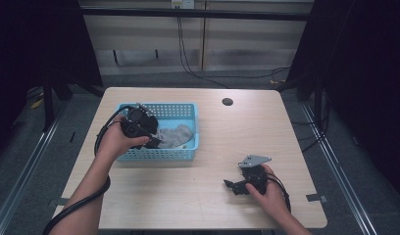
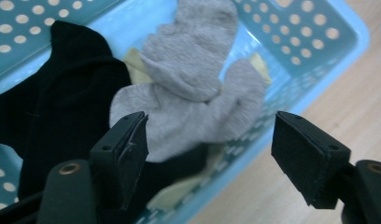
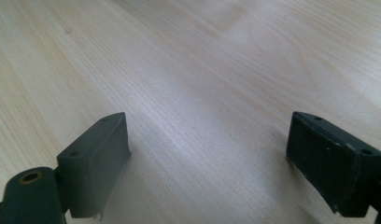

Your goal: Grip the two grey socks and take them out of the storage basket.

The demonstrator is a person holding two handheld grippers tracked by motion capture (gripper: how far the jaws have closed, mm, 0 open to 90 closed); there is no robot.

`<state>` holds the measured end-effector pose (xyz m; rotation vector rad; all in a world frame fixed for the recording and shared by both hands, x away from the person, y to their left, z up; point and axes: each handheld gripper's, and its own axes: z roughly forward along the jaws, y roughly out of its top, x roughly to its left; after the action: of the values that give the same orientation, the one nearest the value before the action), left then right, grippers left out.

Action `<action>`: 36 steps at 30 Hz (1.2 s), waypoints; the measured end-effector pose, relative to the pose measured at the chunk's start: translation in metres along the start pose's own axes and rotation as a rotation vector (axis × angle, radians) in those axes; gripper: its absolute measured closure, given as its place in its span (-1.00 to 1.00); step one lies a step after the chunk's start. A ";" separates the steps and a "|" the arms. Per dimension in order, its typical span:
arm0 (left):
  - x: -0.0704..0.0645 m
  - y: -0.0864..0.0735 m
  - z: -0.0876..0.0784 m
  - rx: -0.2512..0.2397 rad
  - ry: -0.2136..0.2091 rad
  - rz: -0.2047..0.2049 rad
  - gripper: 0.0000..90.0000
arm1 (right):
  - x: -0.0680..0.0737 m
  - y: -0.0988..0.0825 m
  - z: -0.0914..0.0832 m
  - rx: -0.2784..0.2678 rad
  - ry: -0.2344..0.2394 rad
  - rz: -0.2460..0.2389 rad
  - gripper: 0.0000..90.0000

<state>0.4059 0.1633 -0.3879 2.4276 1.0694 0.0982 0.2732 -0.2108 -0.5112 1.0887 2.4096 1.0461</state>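
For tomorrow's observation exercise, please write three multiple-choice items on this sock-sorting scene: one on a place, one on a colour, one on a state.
1. Where does the blue basket stand on the table?
A. On its left half
B. At its right edge
C. On the floor beside it

2. What colour is the sock lying on top in the basket?
A. Red
B. Grey
C. Green

3. How do the right tongs stand?
A. Shut on a sock
B. Shut on the basket rim
C. Open, nothing between them

Key:
1 A: the high view shows the basket left of the table's middle, under the left tongs.
2 B: the left gripper view shows a grey sock over a black sock.
3 C: the right gripper view shows the jaws apart with bare wood between.
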 end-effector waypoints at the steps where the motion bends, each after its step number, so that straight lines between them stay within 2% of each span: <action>1: 0.002 0.003 0.003 0.012 0.003 -0.007 -0.36 | 0.000 0.000 0.000 -0.002 -0.001 -0.004 -0.72; 2: 0.003 0.004 0.004 0.021 0.007 -0.002 -0.30 | 0.000 0.000 0.000 -0.002 -0.001 -0.003 -0.72; 3: 0.003 0.006 0.008 0.051 0.002 -0.007 -0.29 | 0.000 0.000 0.000 -0.002 0.000 -0.003 -0.72; 6: 0.005 0.009 0.014 0.083 -0.008 -0.001 -0.24 | 0.000 0.000 0.000 -0.002 -0.001 -0.003 -0.72; 8: 0.005 0.010 0.016 0.091 0.007 -0.003 -0.21 | 0.000 0.000 0.000 -0.002 0.000 -0.003 -0.72; 9: 0.007 0.012 0.020 0.114 -0.007 -0.007 -0.17 | 0.000 0.000 0.000 -0.002 -0.001 -0.003 -0.72; 11: 0.007 0.013 0.022 0.126 -0.009 -0.015 -0.14 | 0.000 0.000 0.000 -0.002 -0.001 -0.004 -0.72; 12: 0.007 0.014 0.024 0.134 -0.010 -0.022 -0.03 | 0.000 0.000 0.000 -0.002 0.000 -0.003 -0.72; 13: 0.007 0.016 0.025 0.155 -0.013 -0.019 0.02 | 0.000 0.000 0.000 -0.002 0.000 -0.003 -0.72; 14: 0.007 0.016 0.025 0.155 -0.013 -0.019 0.06 | 0.000 0.000 0.000 -0.002 0.000 -0.003 -0.72; 15: 0.006 0.019 0.026 0.188 -0.002 -0.005 0.14 | 0.000 0.000 0.000 -0.002 -0.002 -0.003 -0.72; 18: 0.005 0.022 0.027 0.215 0.007 0.009 0.37 | -0.001 0.001 0.000 0.002 -0.002 -0.001 -0.72; 19: 0.005 0.023 0.027 0.230 0.007 0.012 0.37 | -0.001 0.001 0.000 0.000 -0.001 -0.004 -0.72; 20: 0.004 0.026 0.027 0.251 0.016 0.018 0.51 | -0.001 0.001 0.001 0.000 0.002 0.000 -0.72; 21: 0.004 0.026 0.027 0.251 0.016 0.018 0.57 | -0.001 0.001 0.001 0.000 0.002 0.000 -0.72; 22: 0.004 0.029 0.026 0.279 0.016 0.023 0.63 | -0.001 0.001 0.001 0.000 0.001 -0.002 -0.72; 26: 0.005 0.033 0.024 0.296 0.018 0.021 0.74 | -0.001 0.001 0.001 0.000 0.001 -0.001 -0.72; 36: 0.007 0.047 0.005 0.311 0.035 0.022 0.85 | -0.001 0.001 0.001 0.000 0.002 -0.002 -0.72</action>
<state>0.4436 0.1389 -0.3716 2.7230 1.1461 -0.0211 0.2749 -0.2112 -0.5112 1.0861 2.4112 1.0473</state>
